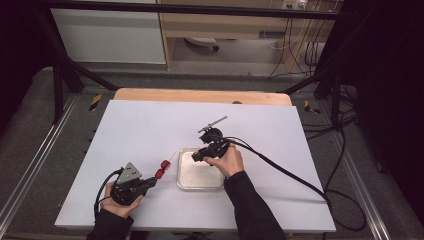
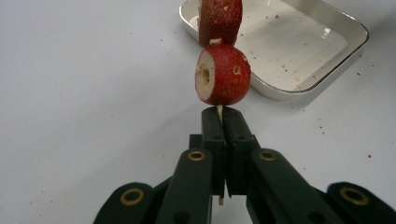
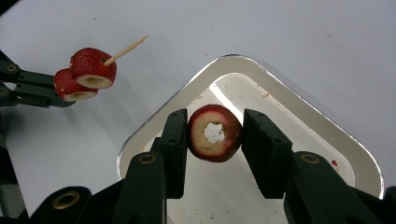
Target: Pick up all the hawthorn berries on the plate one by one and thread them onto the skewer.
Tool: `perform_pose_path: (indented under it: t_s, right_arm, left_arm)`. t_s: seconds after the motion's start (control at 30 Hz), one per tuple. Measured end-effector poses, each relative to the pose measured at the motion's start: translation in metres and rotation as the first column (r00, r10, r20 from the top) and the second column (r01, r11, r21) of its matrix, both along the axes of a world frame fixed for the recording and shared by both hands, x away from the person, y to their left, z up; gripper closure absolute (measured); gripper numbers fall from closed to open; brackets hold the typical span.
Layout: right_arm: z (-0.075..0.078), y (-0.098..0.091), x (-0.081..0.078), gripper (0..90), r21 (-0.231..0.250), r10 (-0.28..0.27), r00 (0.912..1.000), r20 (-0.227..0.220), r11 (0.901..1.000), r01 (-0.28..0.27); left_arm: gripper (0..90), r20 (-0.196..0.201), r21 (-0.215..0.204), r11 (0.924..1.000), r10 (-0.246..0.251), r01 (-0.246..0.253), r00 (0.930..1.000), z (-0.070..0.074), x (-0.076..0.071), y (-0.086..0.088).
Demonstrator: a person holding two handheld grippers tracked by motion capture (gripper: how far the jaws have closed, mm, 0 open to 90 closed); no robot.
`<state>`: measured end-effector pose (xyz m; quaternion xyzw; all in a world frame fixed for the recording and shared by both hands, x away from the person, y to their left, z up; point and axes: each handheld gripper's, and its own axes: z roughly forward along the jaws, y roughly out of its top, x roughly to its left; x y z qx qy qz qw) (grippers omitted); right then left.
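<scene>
Counter (image 1: 150, 130): a white sheet over a wooden top, the wood showing as a strip along the far edge (image 1: 200, 95); red crumbs scattered on the white surface in the left gripper view. Black frame bars (image 1: 200, 9) cross above the far side, with slanted struts (image 1: 60, 70) at left and right; grey floor (image 1: 30, 145) surrounds the counter. Yellow-and-black markers (image 1: 95, 101) lie at both far corners. Behind, a light wooden cabinet (image 1: 225, 25) with loose cables (image 1: 295, 45) hanging at its right; a white panel (image 1: 110, 35) stands to its left.
</scene>
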<state>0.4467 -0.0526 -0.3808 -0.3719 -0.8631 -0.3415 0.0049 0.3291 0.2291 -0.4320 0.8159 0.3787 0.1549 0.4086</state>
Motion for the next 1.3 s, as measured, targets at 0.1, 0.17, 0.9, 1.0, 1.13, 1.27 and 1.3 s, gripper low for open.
perform_pose_path:
  t_s: [0.1,0.17,0.9,1.0,1.13,1.27,1.3]
  right_arm:
    - [-0.005,-0.011,-0.008,61.9,0.059,-0.028,0.9994,0.02,0.9979,0.027]
    - [-0.008,-0.017,-0.013,61.9,0.108,-0.048,0.9983,0.032,0.9932,0.044]
    - [-0.033,-0.053,-0.038,62.1,0.496,-0.276,0.9596,0.052,0.841,0.215]
    - [-0.032,-0.052,-0.039,62.1,0.523,-0.288,0.9566,0.048,0.8233,0.221]
    - [-0.032,-0.051,-0.039,62.1,0.55,-0.294,0.955,0.042,0.8047,0.223]
    - [-0.032,-0.051,-0.039,62.1,0.57,-0.308,0.9501,0.05,0.7901,0.226]
    - [-0.031,-0.051,-0.039,62.1,0.58,-0.318,0.947,0.046,0.7803,0.234]
  left_arm:
    - [88.3,0.007,-0.003,1.0,-0.004,0.004,1.0,0.0,-0.001,-0.004]
    - [88.3,0.01,-0.008,1.0,-0.004,0.004,0.9999,-0.001,-0.002,-0.006]
    - [88.4,0.046,-0.05,0.9987,-0.009,0.011,0.9989,0.0,-0.012,-0.035]
    - [88.3,0.043,-0.059,0.9981,-0.015,0.017,0.999,0.0,-0.012,-0.037]
    - [88.3,0.037,-0.067,0.9977,-0.014,0.016,0.9992,0.0,-0.013,-0.04]
    - [88.3,0.049,-0.077,0.997,-0.008,0.012,0.9988,0.001,-0.013,-0.04]
    - [88.4,0.052,-0.079,0.9968,-0.006,0.01,0.9986,0.001,-0.014,-0.04]
